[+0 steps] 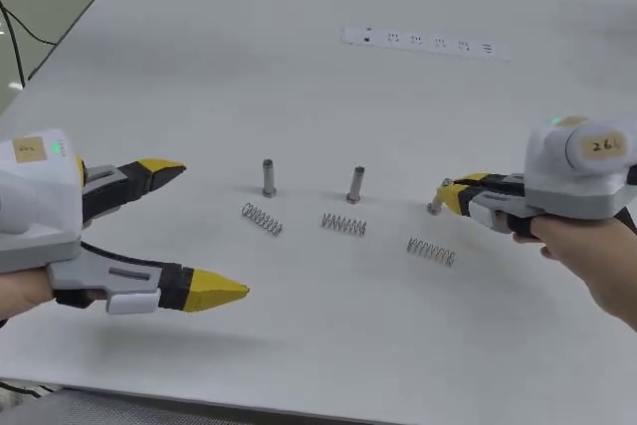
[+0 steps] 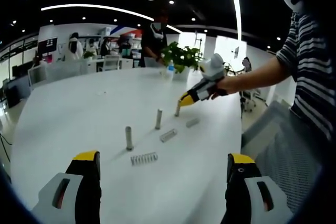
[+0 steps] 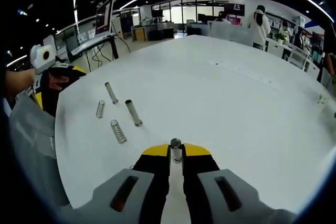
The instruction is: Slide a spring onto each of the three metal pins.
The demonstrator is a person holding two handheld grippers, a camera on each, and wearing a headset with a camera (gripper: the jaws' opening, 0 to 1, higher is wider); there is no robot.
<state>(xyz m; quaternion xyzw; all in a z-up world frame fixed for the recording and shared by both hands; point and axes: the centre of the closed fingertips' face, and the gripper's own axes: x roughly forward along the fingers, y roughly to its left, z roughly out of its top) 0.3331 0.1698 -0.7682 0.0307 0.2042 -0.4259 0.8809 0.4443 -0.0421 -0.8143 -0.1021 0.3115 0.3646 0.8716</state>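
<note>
A broad white table (image 1: 299, 7) carries a white power strip (image 1: 426, 43) near its far edge. Beyond the table are a potted plant (image 2: 181, 56), a monitor (image 3: 105, 17) and ceiling strip lights (image 2: 105, 9).

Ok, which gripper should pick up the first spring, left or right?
Probably left. The left gripper hangs open and empty, and the left spring lies on the table ahead of its jaws. The right gripper is shut on the right pin, so it looks busy steadying that.

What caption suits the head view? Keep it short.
Right tool grips one pin, left tool hovers open; three springs lie loose on the table.
</note>
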